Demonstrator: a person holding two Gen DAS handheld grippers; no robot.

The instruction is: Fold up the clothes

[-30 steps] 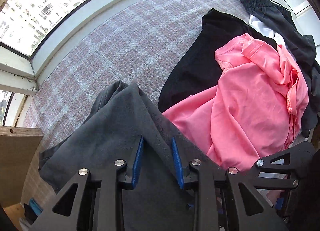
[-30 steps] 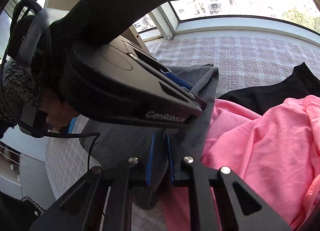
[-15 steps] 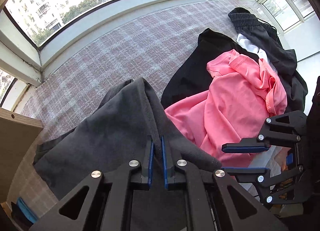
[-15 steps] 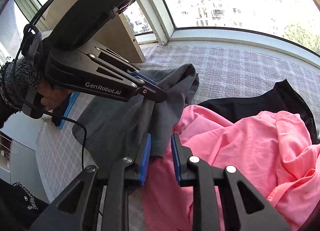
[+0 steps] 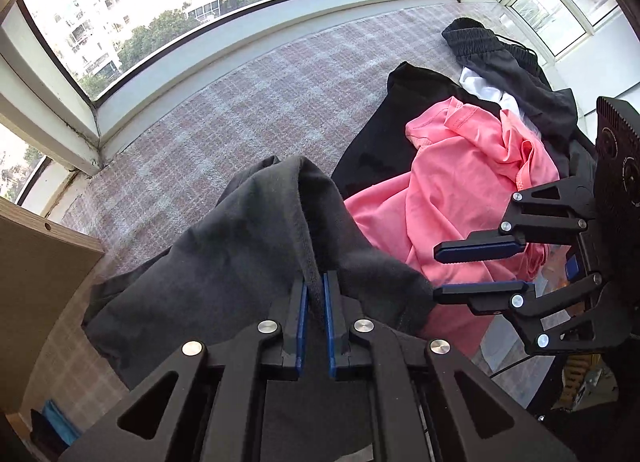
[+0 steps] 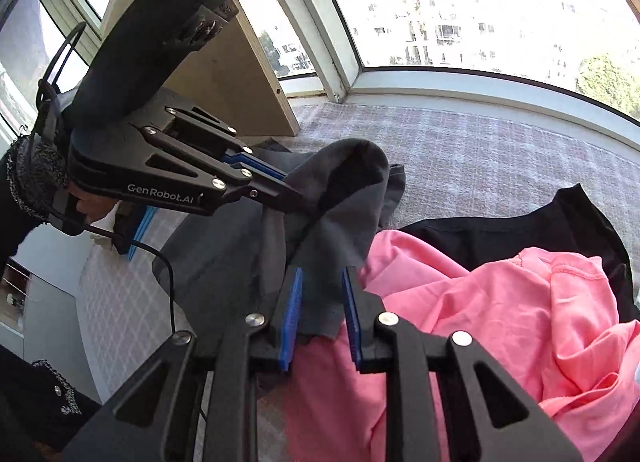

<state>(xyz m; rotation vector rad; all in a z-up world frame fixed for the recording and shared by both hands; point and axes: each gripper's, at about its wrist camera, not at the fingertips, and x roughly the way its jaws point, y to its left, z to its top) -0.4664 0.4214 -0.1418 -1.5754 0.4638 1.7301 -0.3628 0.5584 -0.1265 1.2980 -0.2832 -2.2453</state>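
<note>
Two grippers – one grey garment, one pink, one black.

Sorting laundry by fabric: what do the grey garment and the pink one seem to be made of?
Grey garment: likely cotton knit, matte and faintly fuzzy, with a stitched hem. Pink garment: probably thin synthetic knit, smooth with a slight sheen, falling in soft folds.

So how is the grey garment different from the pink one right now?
The grey garment is dark charcoal; the pink garment is bright. The grey one is pinched in the left gripper and raised into a peak, while the pink one lies crumpled, with no gripper on it. The grey one lies apart from the pile; the pink one rests on a black garment. Both are unfolded on the checked cloth.
</note>
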